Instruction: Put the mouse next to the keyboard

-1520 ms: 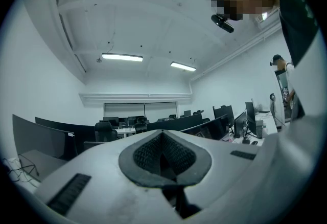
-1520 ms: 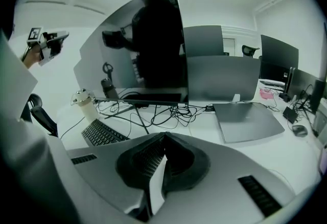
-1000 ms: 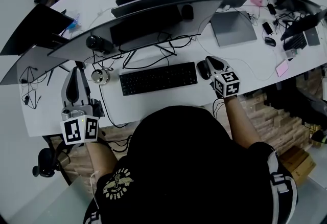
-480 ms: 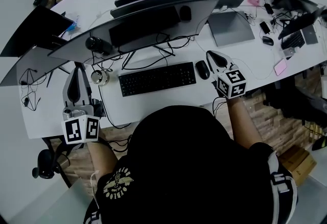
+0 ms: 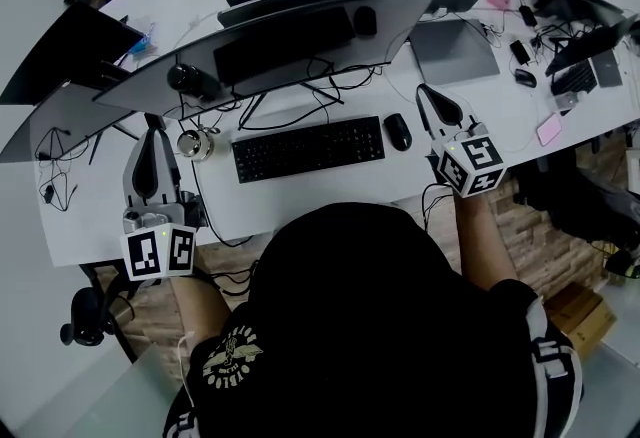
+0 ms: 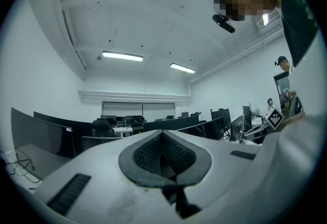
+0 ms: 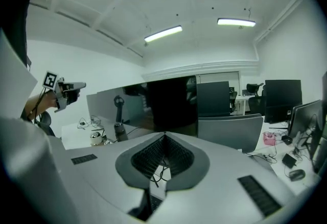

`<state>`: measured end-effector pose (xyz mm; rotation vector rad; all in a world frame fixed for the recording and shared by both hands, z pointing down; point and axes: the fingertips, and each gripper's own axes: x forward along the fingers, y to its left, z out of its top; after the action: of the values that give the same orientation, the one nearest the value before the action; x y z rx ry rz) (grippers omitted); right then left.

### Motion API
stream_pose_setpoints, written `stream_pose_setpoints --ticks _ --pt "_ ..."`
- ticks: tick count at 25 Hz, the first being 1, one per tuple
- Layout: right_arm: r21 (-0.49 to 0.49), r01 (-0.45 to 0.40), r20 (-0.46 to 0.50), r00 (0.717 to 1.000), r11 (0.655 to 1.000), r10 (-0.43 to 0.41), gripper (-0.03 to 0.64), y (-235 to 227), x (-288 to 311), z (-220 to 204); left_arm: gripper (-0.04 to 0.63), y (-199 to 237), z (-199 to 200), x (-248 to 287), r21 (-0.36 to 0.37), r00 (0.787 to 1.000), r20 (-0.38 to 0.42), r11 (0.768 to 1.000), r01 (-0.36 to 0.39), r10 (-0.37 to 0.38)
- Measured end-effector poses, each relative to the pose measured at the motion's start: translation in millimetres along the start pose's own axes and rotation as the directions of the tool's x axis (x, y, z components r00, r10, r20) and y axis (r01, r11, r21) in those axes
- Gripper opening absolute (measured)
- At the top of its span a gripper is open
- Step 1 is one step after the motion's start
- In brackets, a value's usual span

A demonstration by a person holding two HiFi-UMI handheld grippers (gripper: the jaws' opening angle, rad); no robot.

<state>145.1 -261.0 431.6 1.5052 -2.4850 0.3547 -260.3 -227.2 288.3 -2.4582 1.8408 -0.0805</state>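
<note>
I've lifted R tongs (image 5: pixel 427 94) clear, shut, empty; mouse (image 5: pixel 398 131) left at keyboard's (image 5: pixel 308 149) 3 o'clock, prob. done. L tongs (image 5: pixel 153 129) shut, empty.

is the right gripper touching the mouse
Apart. The head view shows bare white desk between the right gripper and the mouse; its fingers are shut, empty.

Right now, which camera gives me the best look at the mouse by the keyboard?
The head view: the mouse lies uncovered just right of the keyboard. Neither gripper view catches it: the right gripper view looks over it at the monitors, and the left gripper view takes in mostly the ceiling.
</note>
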Motion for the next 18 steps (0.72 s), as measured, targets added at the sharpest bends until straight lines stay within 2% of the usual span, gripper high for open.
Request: stream_pose_setpoints --ticks 11,18 --pt "-0.040 -0.017 0.147 0.989 0.999 0.023 0.002 16.3 -26.4 76.2 0.002 -2.7 5.2 1.4 0.000 1.000 0.016 1.000 0.022 -0.022" --pt "-0.048 0.013 0.182 0.983 0.999 -0.004 0.002 20.6 -37.0 95.2 0.002 3.2 6.3 2.2 0.007 0.999 0.012 1.000 0.031 -0.031"
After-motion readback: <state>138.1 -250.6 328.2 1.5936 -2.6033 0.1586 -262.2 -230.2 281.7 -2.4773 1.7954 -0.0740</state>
